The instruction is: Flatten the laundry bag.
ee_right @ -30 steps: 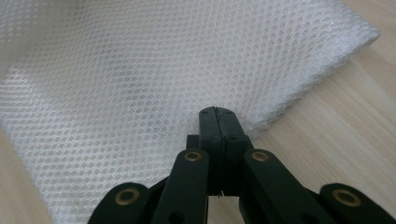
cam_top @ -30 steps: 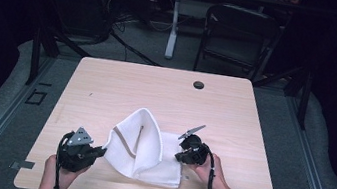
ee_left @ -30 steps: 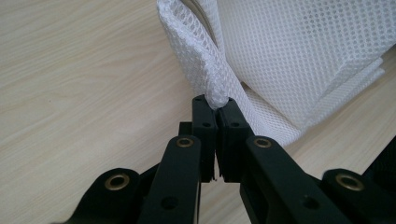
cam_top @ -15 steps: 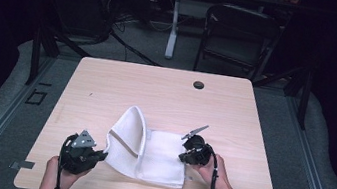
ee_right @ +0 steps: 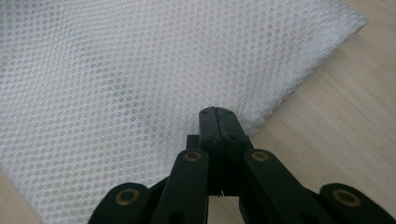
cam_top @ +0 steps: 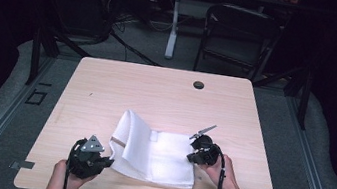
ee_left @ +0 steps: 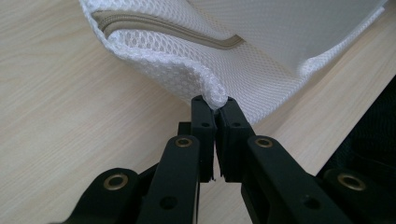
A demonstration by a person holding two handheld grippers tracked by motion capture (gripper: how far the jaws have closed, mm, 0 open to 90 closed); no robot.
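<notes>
1. My high view sits above the near edge of the table (cam_top: pixel 108 80) and looks forward and down, far enough off to take in the whole top and the floor beyond.
2. My left gripper view rides low, looking along its jaws, very close to the mesh bag (ee_left: pixel 261 51) at its zip edge.
3. My right gripper view does likewise, close on plain mesh.
4. All three share the bag and the wood beside it.
</notes>
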